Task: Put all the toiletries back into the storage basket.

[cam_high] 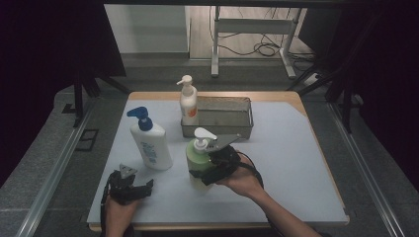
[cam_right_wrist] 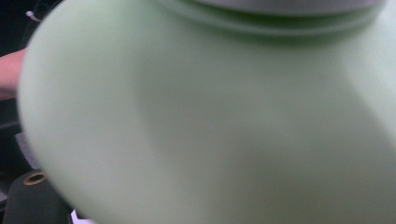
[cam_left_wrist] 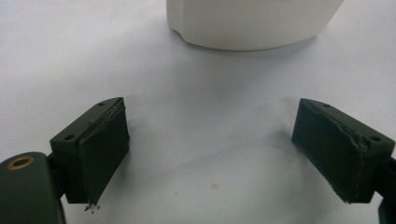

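A pale green pump bottle [cam_high: 196, 160] with a white pump head stands out near the middle of the white mat, and my right gripper [cam_high: 211, 170] is shut around its body from the right. Up close in the right gripper view, the blurred green bottle [cam_right_wrist: 210, 121] hides the jaws. My left gripper [cam_high: 141, 186] rests low at the front left with its jaws wide open and nothing between them. In the left gripper view, the left gripper [cam_left_wrist: 210, 126] faces the base of a white bottle [cam_left_wrist: 252, 23] just ahead.
A white bottle with a blue pump [cam_high: 150, 145] stands left of the green one. Behind them is a metal tray [cam_high: 232, 129] with a small white pump bottle [cam_high: 188, 101] in its left end. The mat's right half [cam_high: 291, 158] is bare.
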Tool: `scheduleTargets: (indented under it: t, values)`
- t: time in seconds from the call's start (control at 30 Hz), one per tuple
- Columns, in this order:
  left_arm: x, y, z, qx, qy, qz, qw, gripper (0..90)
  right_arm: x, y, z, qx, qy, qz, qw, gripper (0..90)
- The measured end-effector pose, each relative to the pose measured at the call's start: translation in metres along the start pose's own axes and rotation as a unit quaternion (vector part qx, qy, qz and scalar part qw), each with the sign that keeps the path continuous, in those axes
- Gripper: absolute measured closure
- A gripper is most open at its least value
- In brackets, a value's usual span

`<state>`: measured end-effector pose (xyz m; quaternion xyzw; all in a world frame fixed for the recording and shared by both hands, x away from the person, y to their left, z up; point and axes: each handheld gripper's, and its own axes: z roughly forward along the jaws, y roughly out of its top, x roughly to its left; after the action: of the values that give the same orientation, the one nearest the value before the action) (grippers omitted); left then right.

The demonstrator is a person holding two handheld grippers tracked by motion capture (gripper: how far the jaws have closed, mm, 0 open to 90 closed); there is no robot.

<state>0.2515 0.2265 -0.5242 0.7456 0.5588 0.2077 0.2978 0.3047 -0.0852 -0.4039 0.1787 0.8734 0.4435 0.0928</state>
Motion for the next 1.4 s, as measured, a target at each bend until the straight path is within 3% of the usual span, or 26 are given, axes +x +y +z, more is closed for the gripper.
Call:
scheduleTargets:
  t: [0.53,1.4]
  values:
    - [0.0,0.0,0.0,-0.002,0.0,-0.001,1.0,10.7,-0.033,0.014,-0.003,-0.008,-0.049,0.026,0.9984,12.0]
    - [0.0,0.0,0.0,-0.002,0.0,0.0,1.0,10.7,-0.068,0.041,-0.005,-0.028,-0.1,0.048,0.9934,12.1]
